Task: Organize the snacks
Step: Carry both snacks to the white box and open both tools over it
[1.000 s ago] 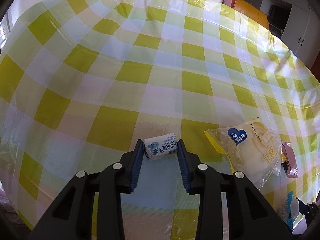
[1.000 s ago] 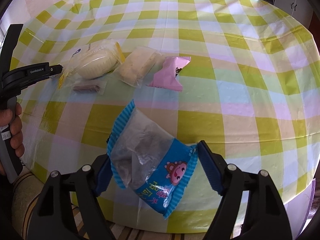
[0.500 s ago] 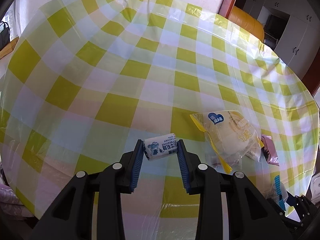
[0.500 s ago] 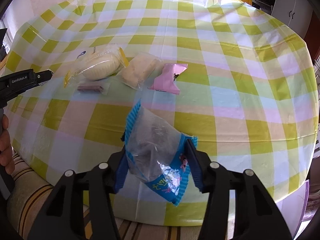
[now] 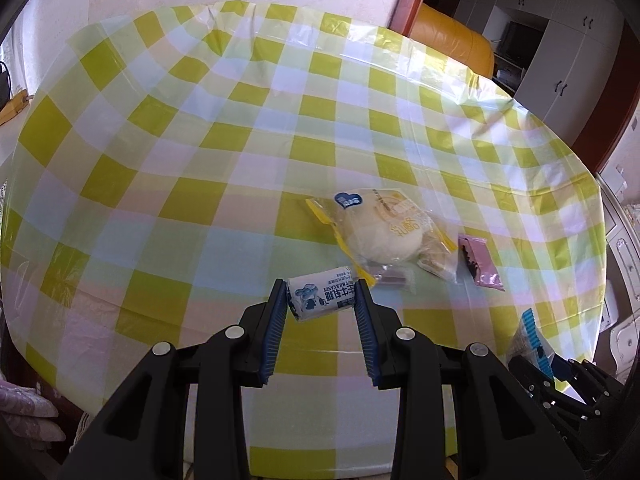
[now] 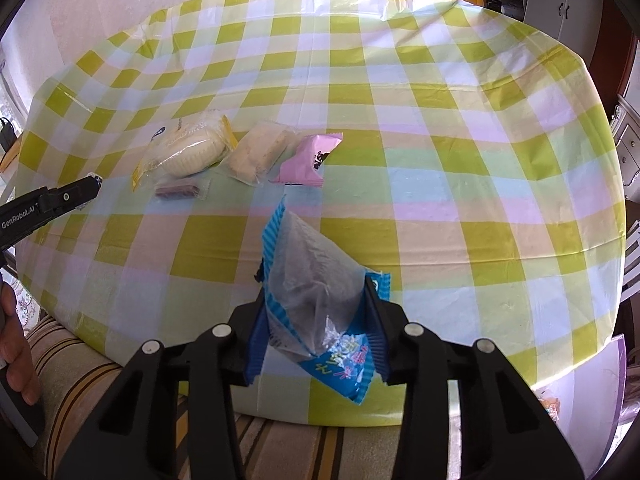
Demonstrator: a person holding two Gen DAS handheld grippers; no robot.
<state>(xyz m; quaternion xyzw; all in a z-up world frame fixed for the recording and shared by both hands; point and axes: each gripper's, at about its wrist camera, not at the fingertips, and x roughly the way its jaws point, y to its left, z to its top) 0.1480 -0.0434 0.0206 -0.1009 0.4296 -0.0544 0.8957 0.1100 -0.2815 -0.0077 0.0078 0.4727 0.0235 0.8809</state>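
My left gripper (image 5: 321, 293) is shut on a small white and blue milk candy roll (image 5: 320, 302), held above the checked tablecloth (image 5: 240, 128). Just beyond it lie a bun in a yellow-edged pack (image 5: 380, 236), a small brown bar (image 5: 390, 279) and a pink packet (image 5: 480, 262). My right gripper (image 6: 316, 288) is closing its jaws on a blue and clear snack packet (image 6: 312, 276). Both pads press its sides and it hangs clear of the table near the front edge. A beige cake pack (image 6: 258, 152) lies between the bun (image 6: 188, 150) and the pink packet (image 6: 310, 156).
The round table's front edge (image 6: 360, 416) runs just below the right gripper, with a striped seat (image 6: 80, 360) under it. A hand (image 6: 16, 344) shows at the far left. An orange sofa (image 5: 452, 44) and cupboards stand behind the table. Bare cloth spreads to the right (image 6: 480, 160).
The right jaws have closed on the blue packet and raised it off the cloth. The left gripper has risen and drifted with the candy, and the bun group now lies nearer its fingertips.
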